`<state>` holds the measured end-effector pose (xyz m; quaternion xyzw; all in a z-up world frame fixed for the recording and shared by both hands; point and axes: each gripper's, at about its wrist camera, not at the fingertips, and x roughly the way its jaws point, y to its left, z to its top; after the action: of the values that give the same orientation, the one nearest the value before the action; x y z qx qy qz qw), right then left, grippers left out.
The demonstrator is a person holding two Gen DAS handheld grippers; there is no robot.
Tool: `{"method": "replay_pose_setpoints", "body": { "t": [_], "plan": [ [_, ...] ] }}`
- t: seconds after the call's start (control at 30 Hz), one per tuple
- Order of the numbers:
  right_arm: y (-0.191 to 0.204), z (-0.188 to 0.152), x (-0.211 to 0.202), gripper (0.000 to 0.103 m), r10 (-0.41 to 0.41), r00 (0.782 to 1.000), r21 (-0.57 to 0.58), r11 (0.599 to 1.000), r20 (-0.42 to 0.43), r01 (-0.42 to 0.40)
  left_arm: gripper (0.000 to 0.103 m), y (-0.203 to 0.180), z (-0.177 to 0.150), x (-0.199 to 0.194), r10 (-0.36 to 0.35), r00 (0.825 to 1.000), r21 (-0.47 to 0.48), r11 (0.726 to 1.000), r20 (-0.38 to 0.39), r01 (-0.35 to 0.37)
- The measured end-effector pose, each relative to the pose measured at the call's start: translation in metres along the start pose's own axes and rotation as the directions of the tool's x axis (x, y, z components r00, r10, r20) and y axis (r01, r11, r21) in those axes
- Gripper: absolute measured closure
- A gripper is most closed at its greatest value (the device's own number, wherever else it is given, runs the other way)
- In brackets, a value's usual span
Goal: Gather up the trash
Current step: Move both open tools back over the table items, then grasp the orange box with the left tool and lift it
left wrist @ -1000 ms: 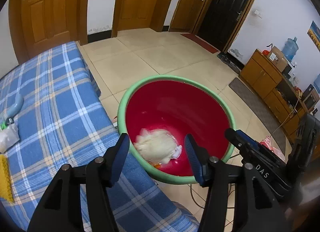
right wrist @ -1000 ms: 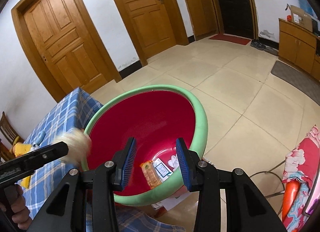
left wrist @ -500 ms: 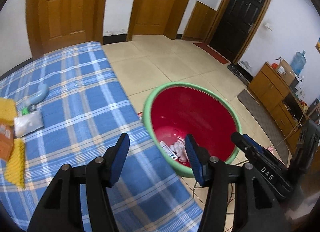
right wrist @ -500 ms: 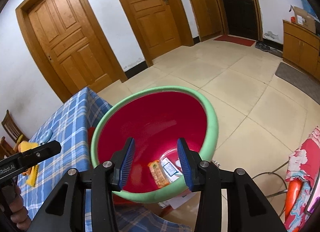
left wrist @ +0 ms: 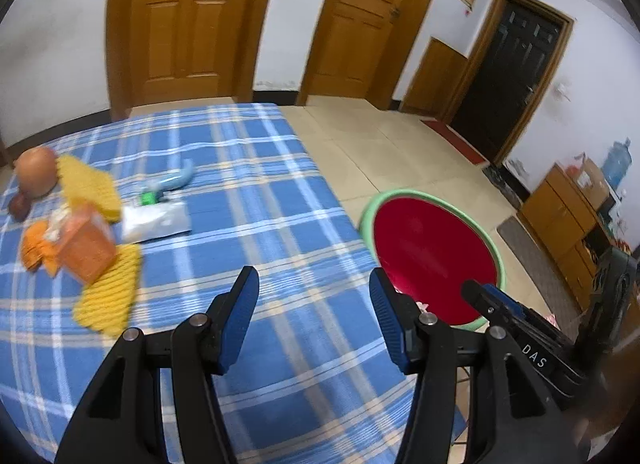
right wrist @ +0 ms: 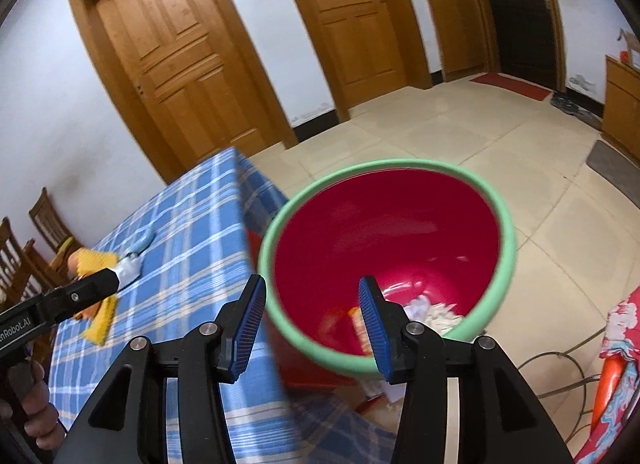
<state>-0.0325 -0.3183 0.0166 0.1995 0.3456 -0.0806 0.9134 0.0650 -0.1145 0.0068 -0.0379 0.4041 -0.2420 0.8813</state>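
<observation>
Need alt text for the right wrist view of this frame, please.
The open, empty right claw hovers over a red basin with a green rim holding crumpled paper and a wrapper. A blue plaid table lies left, where the left claw reaches.

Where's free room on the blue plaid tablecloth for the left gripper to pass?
Bare cloth runs from the open left gripper along the blue plaid tablecloth up its right edge, beside the red basin with the green rim. The left side is crowded: clear plastic packet, orange box, yellow knitted mats.

Even indoor light, motion blur throughout (worst leftward), fisheye bending at edges.
</observation>
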Motion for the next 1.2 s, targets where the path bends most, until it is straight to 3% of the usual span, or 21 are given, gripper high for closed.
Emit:
{"method": "replay_pose_setpoints", "body": {
  "t": [0.3, 0.57, 0.83, 1.07, 1.2],
  "plan": [
    [0.05, -0.008, 0.004, 0.053, 0.056, 0.997, -0.086, 0.994, -0.05, -0.06, 0.046, 0.058, -0.011, -0.03, 0.082, 0.996, -0.108, 0.991, 0.044, -0.076],
    [0.083, -0.011, 0.009, 0.049, 0.072, 0.995, -0.151, 0.985, -0.067, -0.082, 0.046, 0.114, -0.021, -0.044, 0.163, 0.985, -0.222, 0.964, 0.053, -0.148],
    [0.104, -0.019, 0.02, 0.047, 0.091, 0.991, -0.188, 0.976, -0.1, -0.109, 0.045, 0.155, -0.026, -0.028, 0.201, 0.98, -0.294, 0.937, 0.008, -0.19],
    [0.105, -0.025, 0.031, 0.047, 0.089, 0.988, -0.19, 0.975, -0.123, -0.111, 0.045, 0.166, -0.021, -0.016, 0.227, 0.974, -0.326, 0.922, 0.009, -0.211],
    [0.102, -0.026, 0.038, 0.047, 0.085, 0.987, -0.178, 0.978, -0.138, -0.109, 0.032, 0.162, -0.017, -0.006, 0.266, 0.964, -0.328, 0.911, -0.001, -0.251]
  ]
}}
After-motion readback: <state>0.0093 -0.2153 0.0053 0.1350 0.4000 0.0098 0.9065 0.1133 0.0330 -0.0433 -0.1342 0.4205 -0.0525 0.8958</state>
